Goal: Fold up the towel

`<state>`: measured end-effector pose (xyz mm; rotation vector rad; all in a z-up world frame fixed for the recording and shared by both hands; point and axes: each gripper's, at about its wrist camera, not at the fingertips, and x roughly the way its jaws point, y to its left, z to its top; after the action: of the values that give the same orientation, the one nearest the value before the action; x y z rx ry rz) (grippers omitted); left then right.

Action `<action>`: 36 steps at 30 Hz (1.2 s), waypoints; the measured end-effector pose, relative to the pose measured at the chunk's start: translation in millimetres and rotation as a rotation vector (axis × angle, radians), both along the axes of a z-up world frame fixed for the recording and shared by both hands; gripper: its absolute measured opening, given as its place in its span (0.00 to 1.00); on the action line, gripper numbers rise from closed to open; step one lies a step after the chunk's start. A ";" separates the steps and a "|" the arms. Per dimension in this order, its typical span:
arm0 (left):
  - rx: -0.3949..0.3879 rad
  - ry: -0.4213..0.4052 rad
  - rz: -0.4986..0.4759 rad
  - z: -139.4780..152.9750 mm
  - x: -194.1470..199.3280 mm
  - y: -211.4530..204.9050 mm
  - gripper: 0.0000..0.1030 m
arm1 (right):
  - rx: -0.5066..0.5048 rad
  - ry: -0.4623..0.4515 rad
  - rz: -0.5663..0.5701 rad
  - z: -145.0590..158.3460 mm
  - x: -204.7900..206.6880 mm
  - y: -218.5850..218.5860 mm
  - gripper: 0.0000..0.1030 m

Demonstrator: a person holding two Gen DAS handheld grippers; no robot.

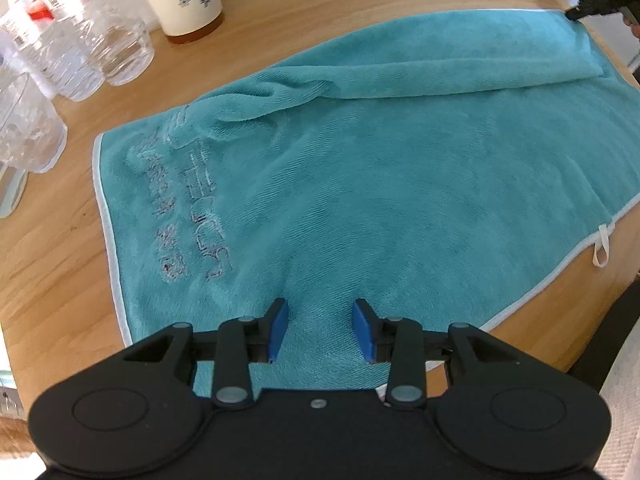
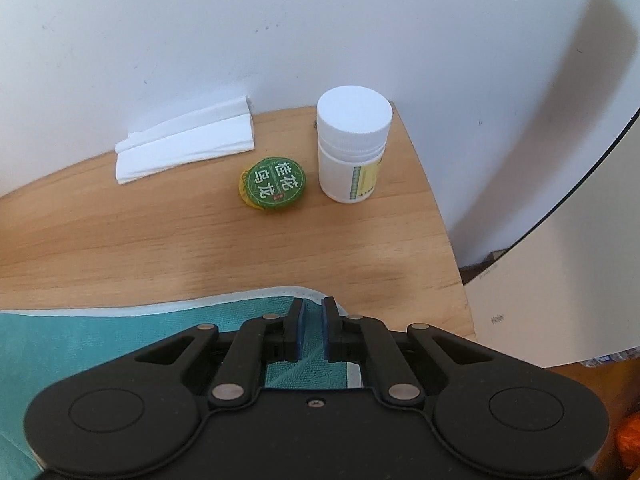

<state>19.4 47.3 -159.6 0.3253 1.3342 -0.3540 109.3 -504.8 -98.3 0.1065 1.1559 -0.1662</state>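
Two tongs work on a teal towel (image 1: 380, 168) spread on a wooden tabletop (image 1: 52, 264). Left tongs (image 1: 320, 330) hover wide apart over the towel's near edge, gripping nothing. Right tongs (image 2: 312, 330) sit narrowed at the towel's far corner; whether cloth is pinched is unclear. Plastic bottles (image 1: 80, 52) crowd beside the towel's left edge. Likely risk: lifting only one corner could drag the cloth askew and worsen the bunched ridge.

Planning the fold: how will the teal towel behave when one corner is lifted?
The towel is probably floppy: a fold already slumps along its far side. Its plush pile likely grips the table rather than sliding. Lifted by one corner, the rest should drape and drag.
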 end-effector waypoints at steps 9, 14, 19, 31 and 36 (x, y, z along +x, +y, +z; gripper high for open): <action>0.001 0.006 0.018 1.5 0.3 1.6 0.36 | 0.103 0.104 0.015 21.2 -67.2 28.6 0.25; -0.006 0.011 0.050 1.2 4.3 2.7 0.36 | 0.091 0.153 0.004 -1.4 -79.4 33.9 0.25; -0.006 0.004 0.074 1.5 3.3 3.3 0.36 | 0.057 0.140 0.026 -3.3 -70.8 35.2 0.23; -0.003 0.003 0.120 1.4 2.1 5.9 0.42 | 0.034 0.107 0.022 -9.5 -26.8 24.4 0.23; 0.002 0.008 0.149 1.9 1.4 7.8 0.45 | 0.029 0.109 0.017 -13.4 -14.2 21.7 0.23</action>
<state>20.7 55.1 -157.7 0.2246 1.3583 -0.2292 95.1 -483.1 -111.7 0.1140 1.2678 -0.1411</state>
